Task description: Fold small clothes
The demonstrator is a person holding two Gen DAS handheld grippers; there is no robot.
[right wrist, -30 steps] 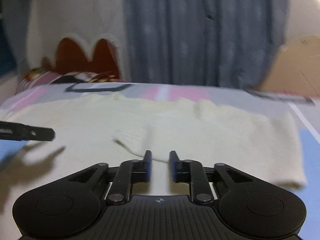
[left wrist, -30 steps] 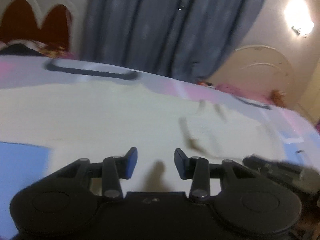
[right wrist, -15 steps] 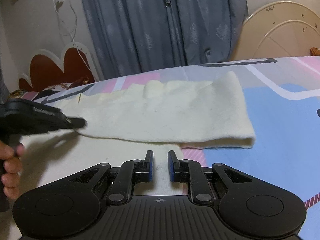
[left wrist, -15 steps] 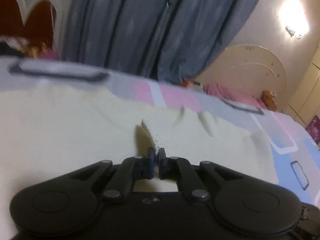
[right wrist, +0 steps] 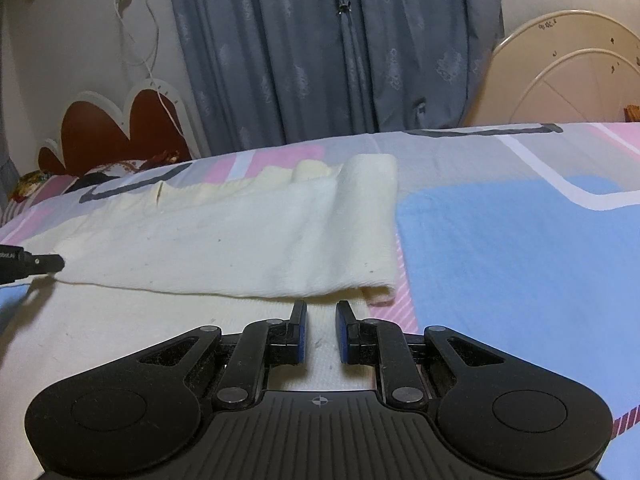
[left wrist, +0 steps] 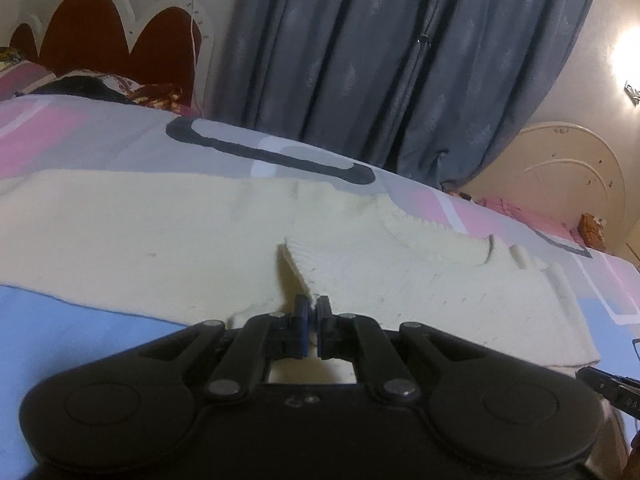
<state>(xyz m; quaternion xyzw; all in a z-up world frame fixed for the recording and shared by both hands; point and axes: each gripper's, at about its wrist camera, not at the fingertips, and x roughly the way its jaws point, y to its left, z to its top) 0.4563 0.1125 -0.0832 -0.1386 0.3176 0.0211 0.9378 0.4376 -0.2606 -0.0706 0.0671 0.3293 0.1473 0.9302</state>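
Observation:
A cream knitted garment point(left wrist: 160, 232) lies spread across the bed, partly folded over itself. My left gripper point(left wrist: 312, 306) is shut on a raised fold of its fabric near the front edge. In the right wrist view the garment point(right wrist: 240, 240) shows as a folded band with a layer underneath. My right gripper point(right wrist: 321, 312) hovers just short of the fold's near edge, with a narrow gap between its jaws and nothing between them. The left gripper's tip point(right wrist: 44, 263) shows at that view's left edge, at the fold's corner.
The bed sheet point(right wrist: 520, 248) has blue, pink and grey blocks. Blue-grey curtains point(left wrist: 380, 60) hang behind the bed. A red and white headboard point(left wrist: 100, 40) stands at the far left, a cream headboard point(right wrist: 568, 72) at the far right.
My left gripper has closed on the garment and carried a fold across it. My right gripper has shifted right to the folded edge and its jaws have opened a little.

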